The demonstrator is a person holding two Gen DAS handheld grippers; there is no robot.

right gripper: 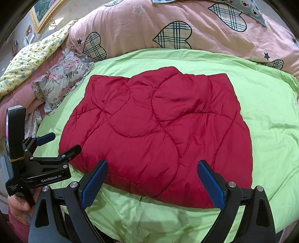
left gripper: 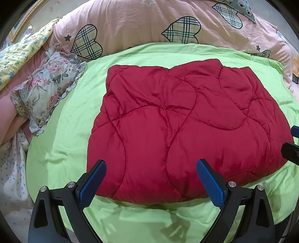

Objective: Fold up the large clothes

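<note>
A red quilted padded garment (left gripper: 186, 121) (right gripper: 158, 127) lies folded into a thick rectangle on a lime-green sheet (left gripper: 65, 130) (right gripper: 271, 121). My left gripper (left gripper: 151, 164) hovers open over the garment's near edge, its blue pads apart and empty. My right gripper (right gripper: 152, 165) is likewise open and empty above the near edge, further right. In the right wrist view the left gripper (right gripper: 63, 142) appears at the garment's near-left corner, held by a hand (right gripper: 16, 203). The right gripper (left gripper: 292, 140) shows only partly at the right edge of the left wrist view.
A pink duvet with plaid hearts (left gripper: 130, 24) (right gripper: 168, 22) is bunched along the far side. A floral ruffled cloth (left gripper: 46, 87) and a yellow patterned quilt (left gripper: 22, 50) lie at the left. A framed picture (right gripper: 44, 13) hangs on the wall behind.
</note>
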